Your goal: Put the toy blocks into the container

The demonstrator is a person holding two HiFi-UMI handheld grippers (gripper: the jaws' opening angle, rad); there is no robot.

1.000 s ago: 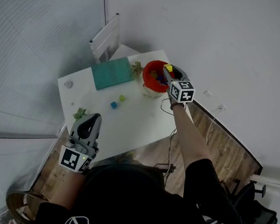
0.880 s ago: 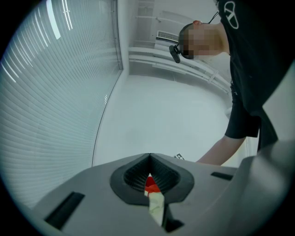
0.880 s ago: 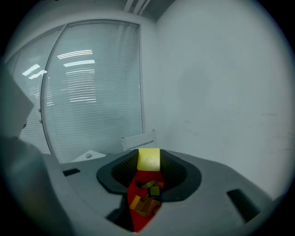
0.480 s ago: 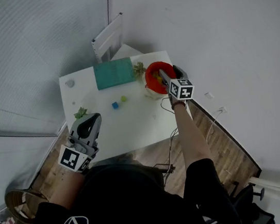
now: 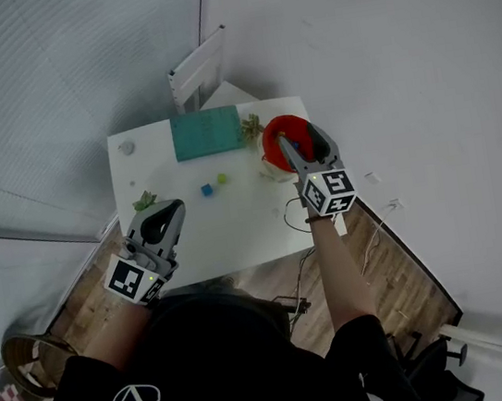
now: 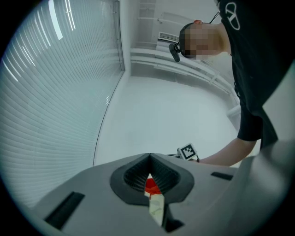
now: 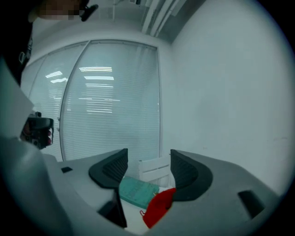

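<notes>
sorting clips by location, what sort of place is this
Probably a small office or studio room: a small white table stands in a corner, long window blinds run along one side, and wood planks cover the floor below bare white walls.

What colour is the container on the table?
The container is red; the head view shows it best.

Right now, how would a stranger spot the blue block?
On the white table, look at the middle, between the teal mat and the near edge. Two small blocks lie there; the blue block is the left, darker one, beside a yellow-green block.
</notes>
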